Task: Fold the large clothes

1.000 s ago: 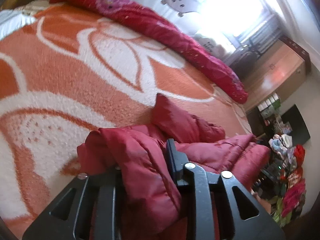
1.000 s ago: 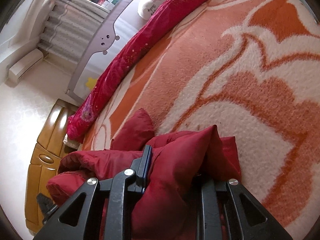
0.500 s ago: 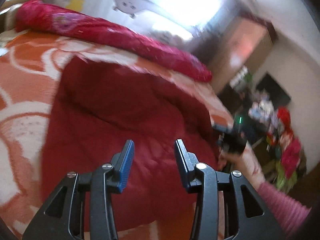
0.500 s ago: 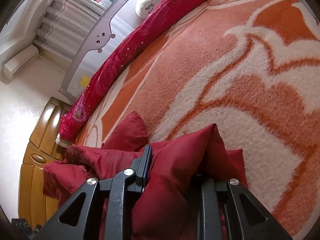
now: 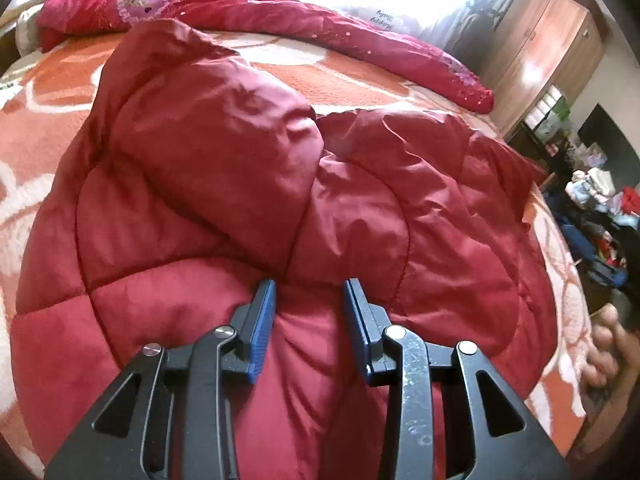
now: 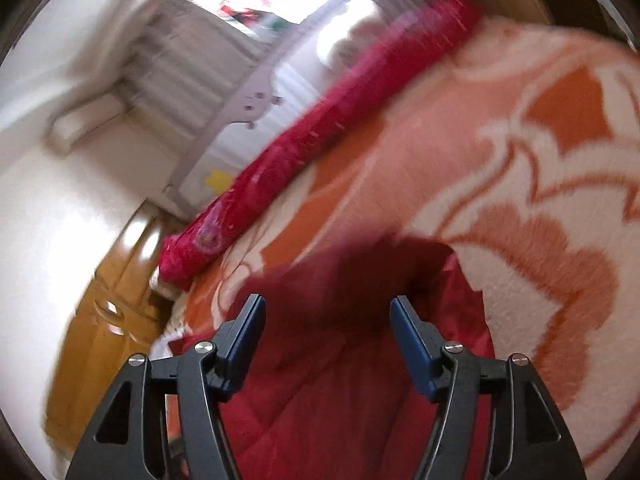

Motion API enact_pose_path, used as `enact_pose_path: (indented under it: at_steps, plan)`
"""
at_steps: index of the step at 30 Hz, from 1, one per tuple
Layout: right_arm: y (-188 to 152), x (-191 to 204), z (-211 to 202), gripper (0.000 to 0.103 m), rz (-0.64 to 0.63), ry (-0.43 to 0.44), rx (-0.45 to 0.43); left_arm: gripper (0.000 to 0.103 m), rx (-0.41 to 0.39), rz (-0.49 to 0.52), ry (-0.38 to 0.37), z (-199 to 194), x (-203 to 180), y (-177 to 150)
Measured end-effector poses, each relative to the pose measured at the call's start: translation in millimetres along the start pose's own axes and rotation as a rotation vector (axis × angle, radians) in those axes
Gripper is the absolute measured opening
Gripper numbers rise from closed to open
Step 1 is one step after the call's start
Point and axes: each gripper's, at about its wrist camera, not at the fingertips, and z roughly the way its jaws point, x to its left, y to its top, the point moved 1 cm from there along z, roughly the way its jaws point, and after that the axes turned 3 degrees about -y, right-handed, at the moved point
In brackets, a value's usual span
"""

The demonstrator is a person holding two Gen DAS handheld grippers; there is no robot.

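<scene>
Blanket [image 5: 24,140], orange-and-white, under red jacket [image 5: 248,184]; left tool [image 5: 309,294] and right tool [image 6: 327,312] gape empty.

Left wrist camera sits close above the red quilted coat [image 5: 248,184], facing across the bed [image 5: 32,120] toward the window. Right wrist view, blurred, seemingly faces likewise; both share the rolled red blanket [image 6: 304,148].

- I see a dark red quilted jacket [image 5: 248,184] lying spread on the orange-and-white blanket [image 5: 48,80].
- Its shiny padded fabric is wrinkled, with one part folded over the body.
</scene>
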Motion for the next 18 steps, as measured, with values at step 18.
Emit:
enact_pose_path:
  at_steps: [18]
  plan:
    - [-21.7,16.6,157.2,0.063,-0.283,-0.342,0.333,0.002,0.048,-0.156,0.031,29.8,62.1,36.8]
